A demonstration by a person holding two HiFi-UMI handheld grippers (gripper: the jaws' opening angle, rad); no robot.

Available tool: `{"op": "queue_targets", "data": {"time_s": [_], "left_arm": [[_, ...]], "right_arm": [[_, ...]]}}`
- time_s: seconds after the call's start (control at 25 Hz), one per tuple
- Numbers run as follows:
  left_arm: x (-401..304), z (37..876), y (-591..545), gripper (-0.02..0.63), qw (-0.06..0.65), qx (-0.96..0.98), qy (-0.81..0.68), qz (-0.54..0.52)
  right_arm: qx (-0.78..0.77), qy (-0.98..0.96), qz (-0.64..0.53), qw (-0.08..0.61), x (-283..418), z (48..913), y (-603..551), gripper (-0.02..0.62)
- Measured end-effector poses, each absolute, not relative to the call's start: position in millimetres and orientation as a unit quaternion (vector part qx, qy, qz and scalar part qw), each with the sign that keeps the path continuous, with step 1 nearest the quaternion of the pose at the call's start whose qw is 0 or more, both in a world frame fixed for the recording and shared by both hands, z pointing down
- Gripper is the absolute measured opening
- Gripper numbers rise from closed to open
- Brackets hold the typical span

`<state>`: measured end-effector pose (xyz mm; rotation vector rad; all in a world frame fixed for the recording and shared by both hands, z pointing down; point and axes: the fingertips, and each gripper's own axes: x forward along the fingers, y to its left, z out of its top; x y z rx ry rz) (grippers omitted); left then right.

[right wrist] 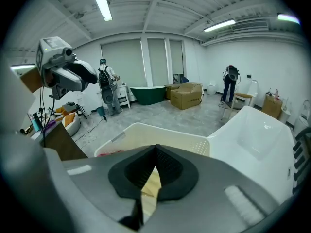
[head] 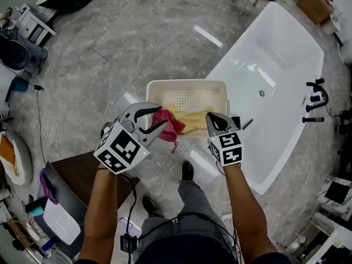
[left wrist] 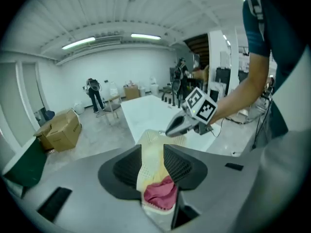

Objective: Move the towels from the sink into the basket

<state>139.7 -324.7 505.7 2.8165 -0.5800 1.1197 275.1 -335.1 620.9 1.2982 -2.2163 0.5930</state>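
A cream basket (head: 187,89) stands on the floor beside the white tub (head: 275,65). A red towel (head: 168,122) hangs over the basket's near rim, and a yellow towel (head: 192,119) lies just inside next to it. My left gripper (head: 161,117) is open at the red towel; in the left gripper view that red towel (left wrist: 160,191) shows low between the spread jaws, and neither pad presses on it. My right gripper (head: 210,117) is shut at the yellow towel's right end. The yellow towel (right wrist: 151,186) fills the slit under its closed tips; I cannot tell whether it is pinched.
The tub (right wrist: 252,140) runs along the basket's right side, with a black tap (head: 318,98) on its far edge. A dark cabinet (head: 77,175) stands at my left. Cardboard boxes (left wrist: 60,127) and standing people (right wrist: 228,81) are farther back.
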Motion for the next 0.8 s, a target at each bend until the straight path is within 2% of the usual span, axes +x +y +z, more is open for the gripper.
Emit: {"op": "queue_targets", "data": {"time_s": [0.4, 0.8], "left_arm": [[112, 463, -312, 0.115, 0.136, 0.922, -0.296, 0.210], [43, 414, -267, 0.112, 0.143, 0.899, -0.368, 0.187]], "right_arm": [[0.464, -0.835, 0.190, 0.227, 268, 560, -347, 0.009], [0.430, -0.868, 0.151, 0.198, 237, 472, -334, 0.009]]}}
